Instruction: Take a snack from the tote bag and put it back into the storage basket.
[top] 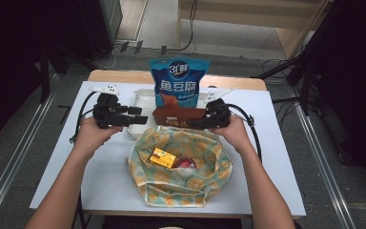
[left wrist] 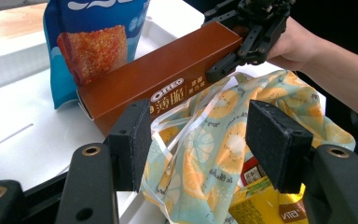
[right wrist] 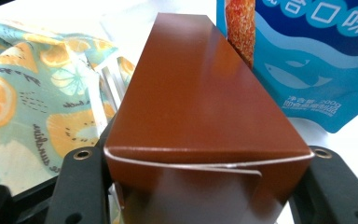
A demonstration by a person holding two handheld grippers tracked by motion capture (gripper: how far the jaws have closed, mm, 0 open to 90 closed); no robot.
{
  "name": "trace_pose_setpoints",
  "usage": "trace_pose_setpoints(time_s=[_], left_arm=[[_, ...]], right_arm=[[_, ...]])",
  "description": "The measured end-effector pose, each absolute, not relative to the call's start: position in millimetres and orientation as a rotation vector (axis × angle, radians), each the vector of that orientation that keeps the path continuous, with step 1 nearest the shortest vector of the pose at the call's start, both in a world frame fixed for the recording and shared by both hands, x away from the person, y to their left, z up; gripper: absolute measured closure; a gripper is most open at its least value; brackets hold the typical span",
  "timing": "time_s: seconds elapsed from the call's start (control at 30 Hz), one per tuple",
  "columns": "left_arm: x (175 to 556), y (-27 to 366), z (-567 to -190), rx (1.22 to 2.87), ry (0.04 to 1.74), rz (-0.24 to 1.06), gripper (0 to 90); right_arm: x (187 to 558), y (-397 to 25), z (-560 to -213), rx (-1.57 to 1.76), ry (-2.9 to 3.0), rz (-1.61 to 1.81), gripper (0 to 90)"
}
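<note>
Right gripper [top: 208, 119]: jaws clamping one end of the box [top: 178, 116]; holding it over the bag's [top: 178, 188] far rim
Left gripper [top: 138, 118]: jaws gaping wide, gripping nothing
Pouch [top: 178, 81]: standing behind the box, near the table's [top: 286, 157] far edge

Table [top: 276, 157]: white top, wooden strip along the far edge.
Tray [top: 143, 98]: white, on the table, beyond the left jaws.
Bag [top: 178, 171]: fruit-print cloth, open, just below both pairs of jaws.
Pouch [top: 179, 81]: blue, upright, beyond the right jaws.

Bright table, dark surroundings, soft close-up blur.
</note>
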State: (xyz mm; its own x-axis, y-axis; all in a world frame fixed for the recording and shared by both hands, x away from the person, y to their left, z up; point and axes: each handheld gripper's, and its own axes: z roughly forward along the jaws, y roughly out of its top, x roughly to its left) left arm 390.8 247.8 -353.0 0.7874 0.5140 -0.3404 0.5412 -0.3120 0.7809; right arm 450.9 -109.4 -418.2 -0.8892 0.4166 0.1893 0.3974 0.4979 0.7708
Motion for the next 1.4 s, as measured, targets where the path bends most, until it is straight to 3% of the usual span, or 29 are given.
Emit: trace_pose_setpoints(time_s=[0.73,0.97,1.4], left_arm=[[391,247,-354,1.973,0.791,-0.038,41.1],[391,248,-353,1.971,0.790,-0.036,41.1],[391,247,-354,1.973,0.793,-0.038,41.1]], right_arm=[[465,-98,-436,0.781,2.759,1.334,40.9],[469,-99,-442,0.853,2.765,1.335,28.8],[466,-110,-423,0.876,2.636,1.405,28.2]])
